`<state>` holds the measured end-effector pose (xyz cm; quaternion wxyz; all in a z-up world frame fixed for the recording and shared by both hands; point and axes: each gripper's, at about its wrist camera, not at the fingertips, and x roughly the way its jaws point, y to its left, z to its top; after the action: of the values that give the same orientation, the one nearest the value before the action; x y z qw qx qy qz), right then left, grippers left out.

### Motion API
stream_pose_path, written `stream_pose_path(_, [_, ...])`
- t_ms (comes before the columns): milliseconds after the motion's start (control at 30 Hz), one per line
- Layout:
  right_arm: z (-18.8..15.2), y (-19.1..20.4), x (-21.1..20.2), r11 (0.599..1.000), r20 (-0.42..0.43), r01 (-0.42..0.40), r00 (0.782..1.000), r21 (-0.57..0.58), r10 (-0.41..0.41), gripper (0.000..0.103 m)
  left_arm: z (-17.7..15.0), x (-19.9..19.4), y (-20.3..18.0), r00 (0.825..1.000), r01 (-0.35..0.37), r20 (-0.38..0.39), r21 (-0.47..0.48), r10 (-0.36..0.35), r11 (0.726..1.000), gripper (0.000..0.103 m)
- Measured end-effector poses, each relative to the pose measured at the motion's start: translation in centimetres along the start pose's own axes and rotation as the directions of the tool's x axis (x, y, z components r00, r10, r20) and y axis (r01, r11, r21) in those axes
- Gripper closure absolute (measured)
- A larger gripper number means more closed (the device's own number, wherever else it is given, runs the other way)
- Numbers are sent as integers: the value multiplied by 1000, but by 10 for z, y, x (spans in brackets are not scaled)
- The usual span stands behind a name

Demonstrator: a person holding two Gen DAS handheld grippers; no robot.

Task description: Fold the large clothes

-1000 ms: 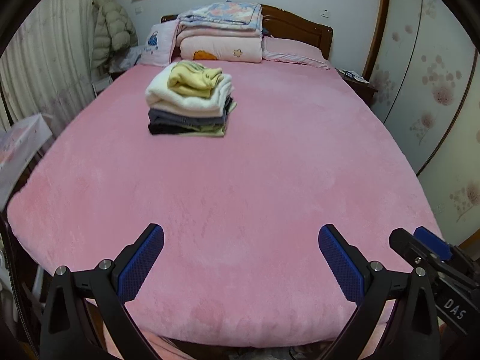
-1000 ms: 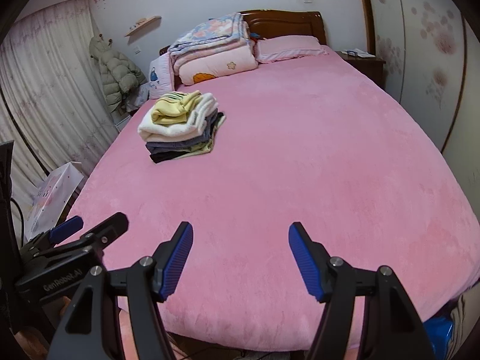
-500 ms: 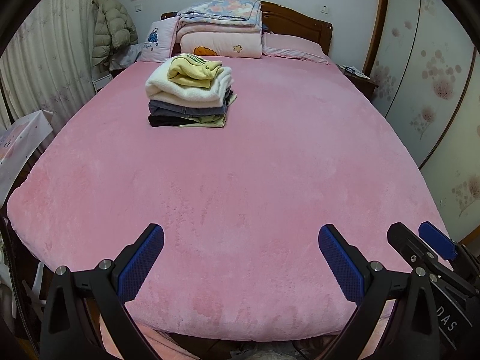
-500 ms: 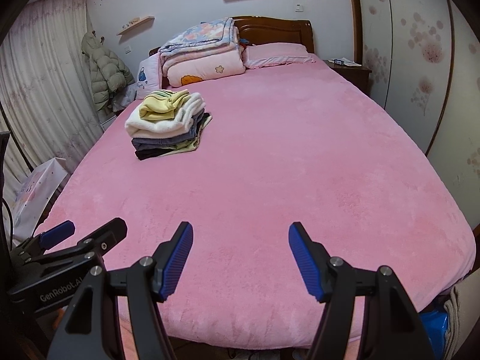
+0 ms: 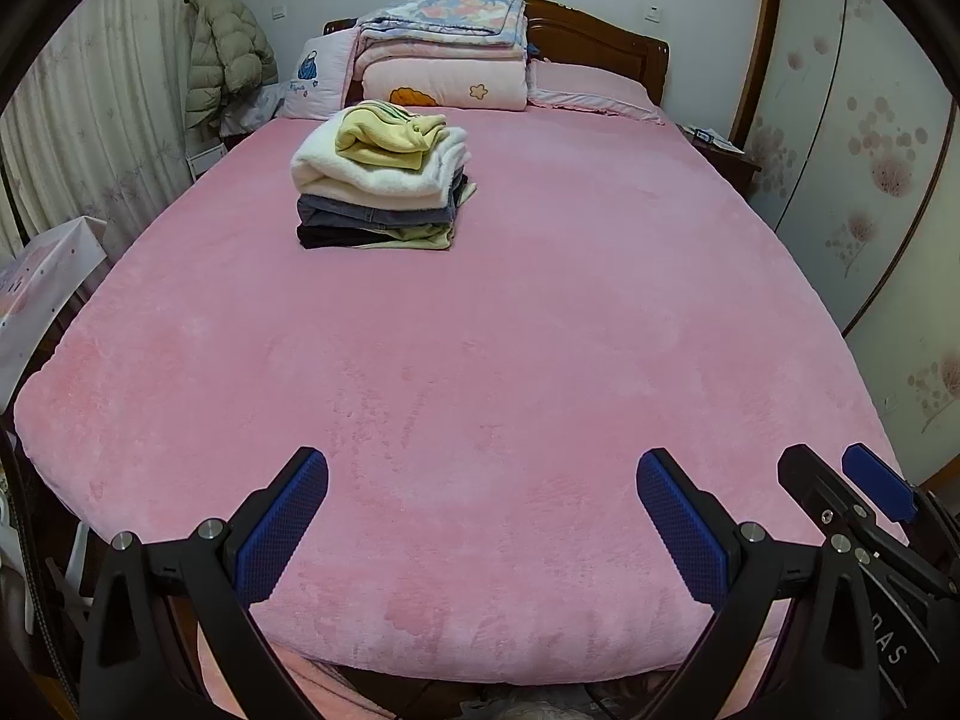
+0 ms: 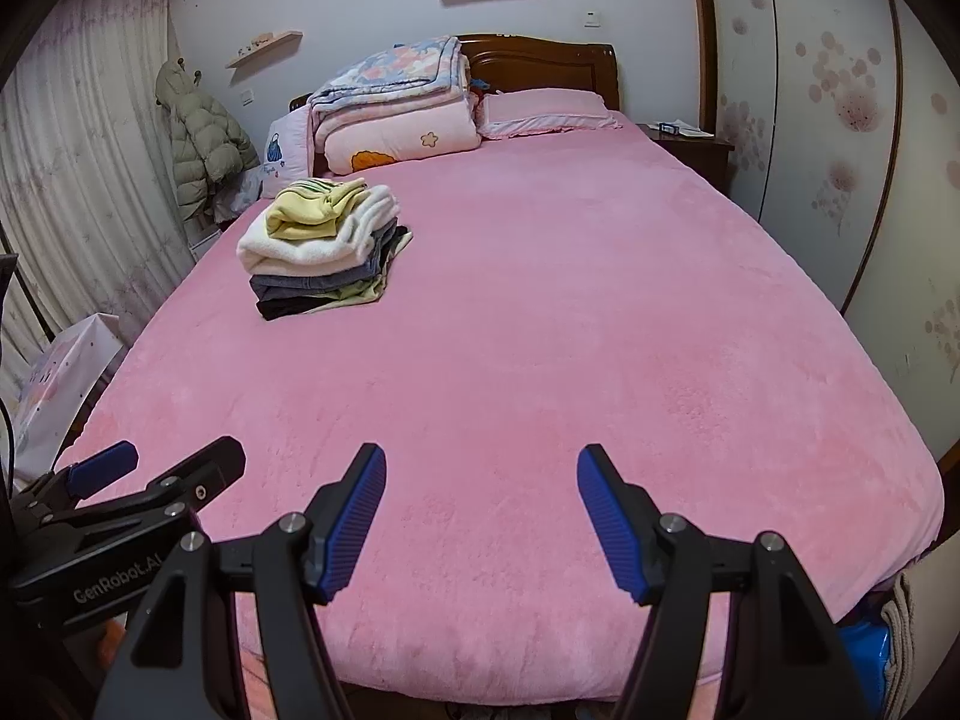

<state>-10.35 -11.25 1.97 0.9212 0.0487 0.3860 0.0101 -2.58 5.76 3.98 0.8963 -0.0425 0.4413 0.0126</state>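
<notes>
A stack of folded clothes (image 5: pixel 381 183) (image 6: pixel 324 246), yellow and white on top of grey, black and pale green pieces, sits on the far left part of the pink bed (image 5: pixel 480 330) (image 6: pixel 540 330). My left gripper (image 5: pixel 480 480) hangs over the bed's near edge, open, with nothing between its blue pads. My right gripper (image 6: pixel 480 471) hovers beside it at the same edge, also open and empty. Each gripper shows at the side of the other's view. Both are far from the stack.
Folded quilts (image 5: pixel 444 54) and a pink pillow (image 6: pixel 543 111) lie by the wooden headboard. A puffy coat (image 6: pixel 198 144) hangs at the curtain on the left. A nightstand (image 6: pixel 690 144) and wardrobe doors (image 6: pixel 870 120) line the right side. A white box (image 5: pixel 42 276) stands left of the bed.
Both views have tilted upward a little, showing more of the wall and headboard. The grippers stay open and the stack has not moved.
</notes>
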Motion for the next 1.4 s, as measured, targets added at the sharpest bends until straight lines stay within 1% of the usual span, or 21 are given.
stream_pose_path(200, [0, -2, 4, 1000, -12, 10, 1000, 9, -10, 36, -1, 3, 0, 1000, 16, -6, -2, -16, 1000, 1])
stream_pose_path(467, [-1, -2, 6, 1000, -18, 11, 1000, 14, -11, 36, 0, 4, 0, 1000, 18, -11, -5, -18, 1000, 1])
stream_pose_path(1400, [-4, -5, 8, 999, -11, 24, 1000, 21, -24, 36, -3, 2, -6, 999, 38, -2, 0, -38, 999, 1])
